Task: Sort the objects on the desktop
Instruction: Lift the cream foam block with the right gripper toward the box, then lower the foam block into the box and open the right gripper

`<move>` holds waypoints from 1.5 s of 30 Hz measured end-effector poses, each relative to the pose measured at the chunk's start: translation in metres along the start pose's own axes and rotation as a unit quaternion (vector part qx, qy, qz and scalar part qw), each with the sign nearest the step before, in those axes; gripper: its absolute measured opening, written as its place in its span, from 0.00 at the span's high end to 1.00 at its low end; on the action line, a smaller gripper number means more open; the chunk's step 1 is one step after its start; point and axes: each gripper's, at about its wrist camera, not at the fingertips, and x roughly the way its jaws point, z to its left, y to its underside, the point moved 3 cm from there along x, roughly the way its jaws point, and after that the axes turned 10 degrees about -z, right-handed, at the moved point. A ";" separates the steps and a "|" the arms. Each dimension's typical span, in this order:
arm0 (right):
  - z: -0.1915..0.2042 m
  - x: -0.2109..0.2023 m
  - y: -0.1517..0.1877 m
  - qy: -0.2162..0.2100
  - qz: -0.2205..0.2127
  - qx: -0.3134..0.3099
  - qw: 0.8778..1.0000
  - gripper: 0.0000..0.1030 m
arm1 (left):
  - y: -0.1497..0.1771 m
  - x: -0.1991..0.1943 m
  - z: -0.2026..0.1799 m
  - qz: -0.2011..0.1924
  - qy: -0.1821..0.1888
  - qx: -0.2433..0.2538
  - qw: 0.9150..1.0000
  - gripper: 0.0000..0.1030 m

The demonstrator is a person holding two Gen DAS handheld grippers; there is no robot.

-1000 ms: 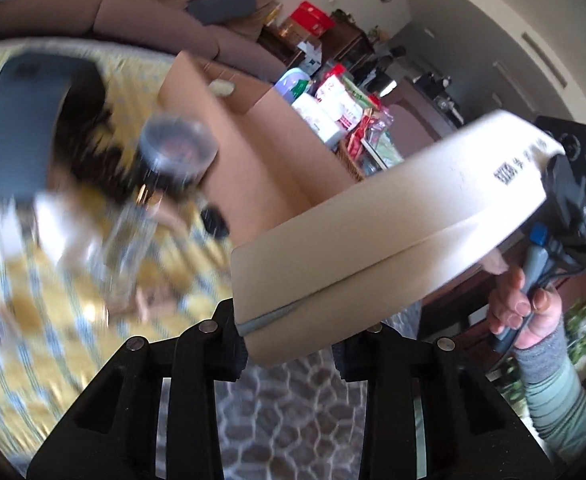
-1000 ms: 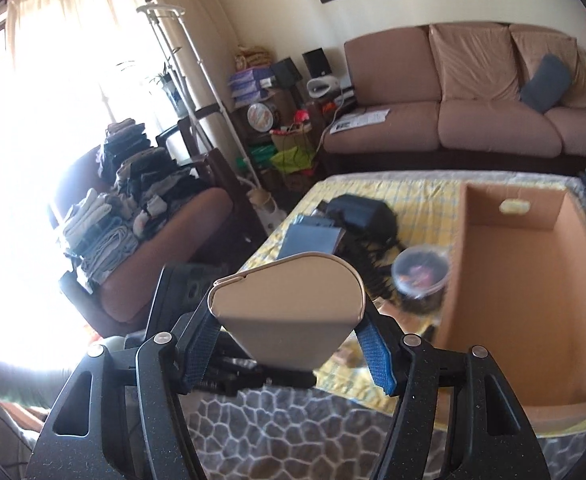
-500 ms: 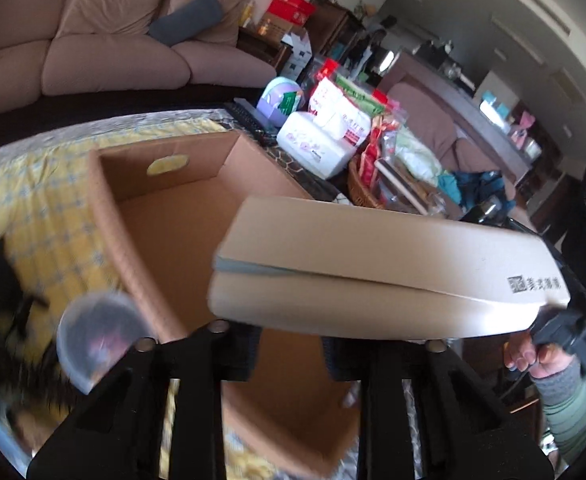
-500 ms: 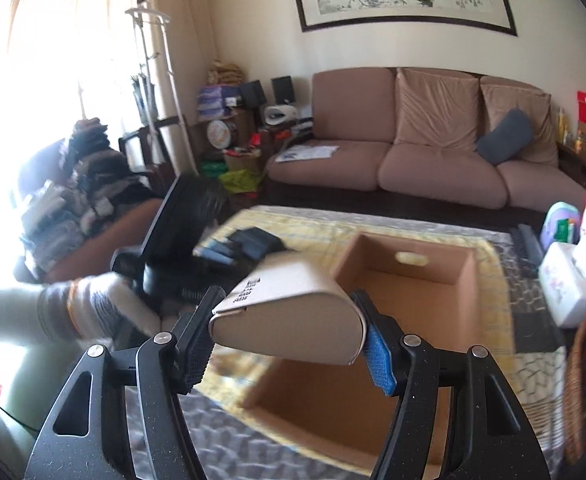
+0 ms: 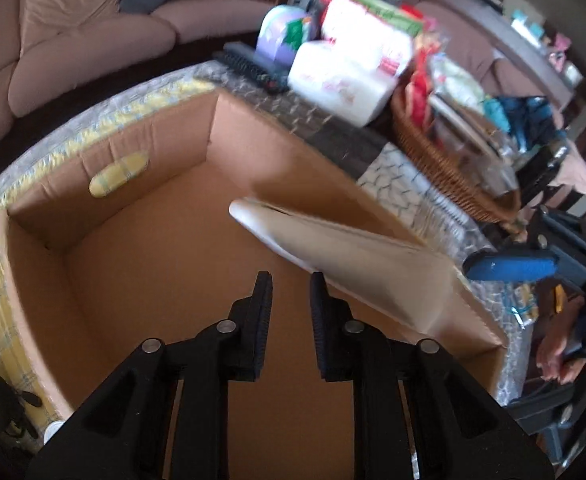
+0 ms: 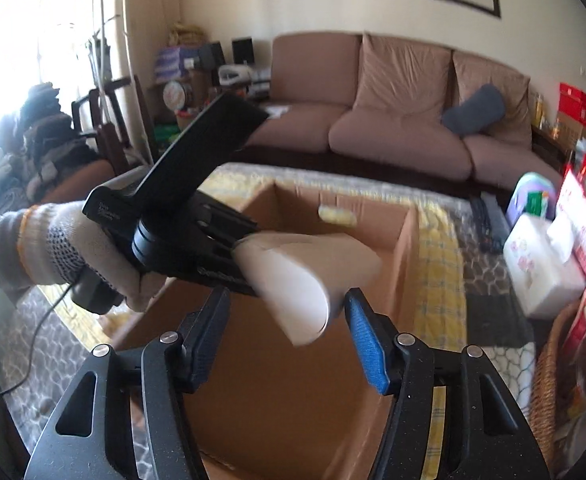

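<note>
Cream box [image 5: 353, 268] was mid-air over the open cardboard box [image 5: 141, 248], blurred, long axis tilted: one rounded end pointed toward the far wall w/ the handle slot, other end toward the right gripper [image 6: 285, 332]. Left gripper [image 5: 289, 304] hung above the carton interior, jaws parted w/ a narrow gap, gripping nothing. Right gripper's jaws were spread wide; box sat between them, contact unclear. Gloved left hand [image 6: 65, 248] angled its tool downward.
</note>
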 end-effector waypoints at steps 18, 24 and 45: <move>0.013 0.029 0.039 0.020 0.143 0.005 0.989 0.46 | 0.047 -0.067 0.030 0.047 -0.035 -0.030 0.998 0.65; 0.007 0.026 0.030 0.057 0.168 0.014 0.984 0.26 | 0.071 -0.089 0.014 0.026 -0.034 -0.014 0.999 0.52; 0.020 0.133 0.079 0.136 0.368 -0.045 0.919 0.19 | 0.139 -0.162 0.001 -0.069 -0.027 -0.002 0.997 0.25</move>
